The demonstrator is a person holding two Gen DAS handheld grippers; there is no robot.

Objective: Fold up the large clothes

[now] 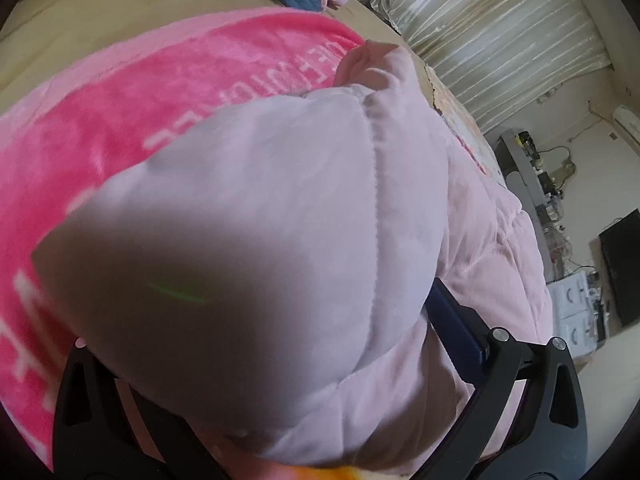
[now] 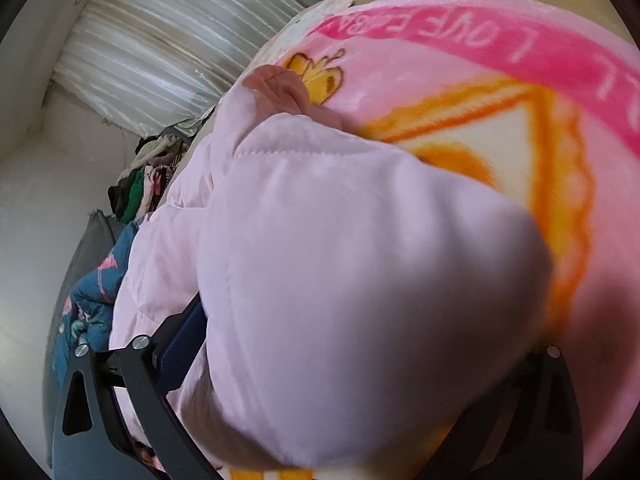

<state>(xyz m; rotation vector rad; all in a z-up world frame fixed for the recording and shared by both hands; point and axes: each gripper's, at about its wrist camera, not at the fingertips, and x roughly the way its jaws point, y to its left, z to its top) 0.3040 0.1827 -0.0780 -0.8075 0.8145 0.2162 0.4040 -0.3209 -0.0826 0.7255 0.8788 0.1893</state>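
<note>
- L claw [image 1: 256, 312]: fingers spread wide. Only one blue pad [image 1: 456, 328] shows, touching the pale pink quilted jacket [image 1: 280, 200]; the other finger is buried under fabric. Jacket bulk fills the whole gap, but can't tell if the pads actually clamp it.
- R claw [image 2: 372, 320]: same story. Fingers stand wide, one blue pad [image 2: 180, 340] sits against the jacket [image 2: 340, 260] and the far finger is hidden beneath it. Can't tell grip vs. just resting in the gap.
- Both claws point down at a slant toward the pink blanket [image 1: 120, 120].
- Jacket: lies on top of the pink blanket [image 2: 440, 40], bunched up close to both cams. A stitched seam runs along the puffy fold.
- Darker pink ribbed cuff [image 1: 360, 60] sticks out at the jacket's far end and rests on the blanket; in the R view the cuff [image 2: 280, 84] is just beside the blanket's yellow butterfly print [image 2: 316, 76].
- Blanket: hot-pink band w/ white lettering, and an orange-edged cream triangle [image 2: 520, 120] partly covered by the jacket.
- Under the blanket: tan bed sheet [image 1: 80, 12], bare beyond the blanket's far edge.
- Off the blanket's edge: blue patterned quilt [image 2: 96, 296] and a heap of mixed clothes [image 2: 140, 184].
- Past the blanket: pale striped fabric surface [image 1: 500, 32].
- Well apart from the blanket: cluttered worktop [image 1: 532, 176] by the wall.
</note>
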